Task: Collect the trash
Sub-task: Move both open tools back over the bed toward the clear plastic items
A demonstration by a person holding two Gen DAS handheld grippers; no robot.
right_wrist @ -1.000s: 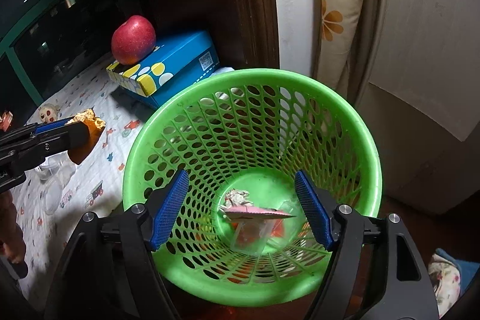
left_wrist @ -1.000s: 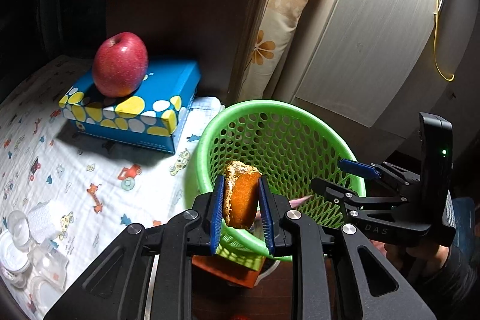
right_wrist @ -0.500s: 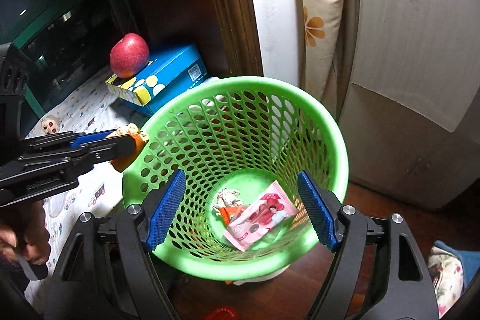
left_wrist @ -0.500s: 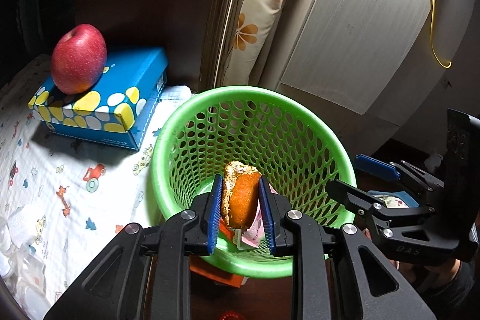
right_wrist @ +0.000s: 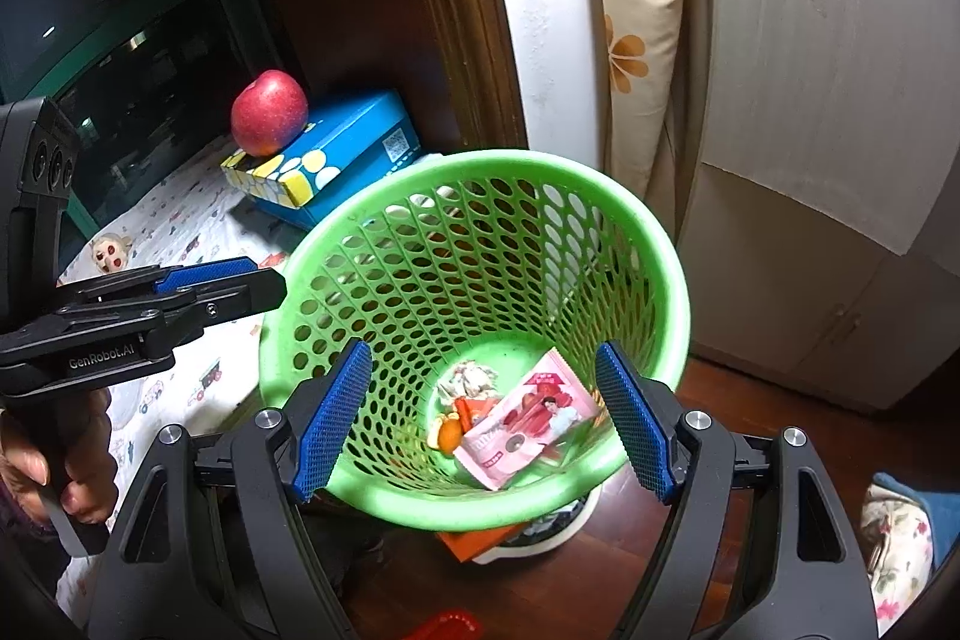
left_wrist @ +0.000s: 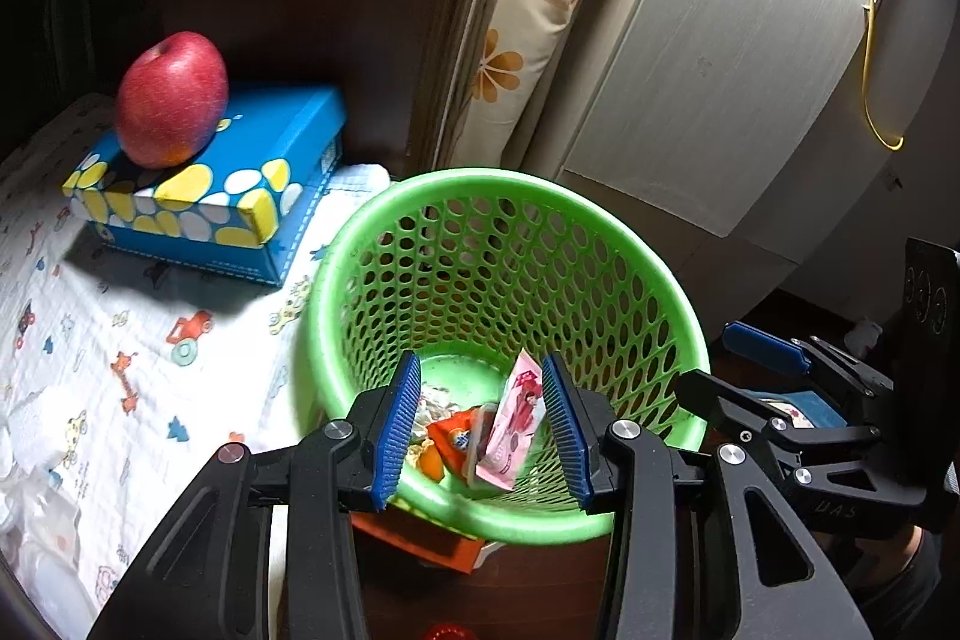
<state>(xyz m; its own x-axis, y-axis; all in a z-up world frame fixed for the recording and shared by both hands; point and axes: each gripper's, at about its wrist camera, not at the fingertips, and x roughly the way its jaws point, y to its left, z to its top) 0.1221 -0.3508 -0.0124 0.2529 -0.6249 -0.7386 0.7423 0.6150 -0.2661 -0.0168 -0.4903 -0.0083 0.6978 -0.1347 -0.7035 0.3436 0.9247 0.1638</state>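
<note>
With our left gripper (left_wrist: 480, 424) opening its fingers empty over the green basket (left_wrist: 678, 334) at frame centre, the peel (right_wrist: 449, 433) lay inside, soft and light, best pinched across its edges.

Harsh near light, dark corners, perhaps fisheye-bent edges

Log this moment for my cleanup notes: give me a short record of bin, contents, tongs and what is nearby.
bin: green basket, upright
contents: pink packet, orange peel, crumpled scraps
left tongs: over the basket, opening, nothing between them
right tongs: open, empty
nearby: red apple on blue box, on patterned cloth
</note>
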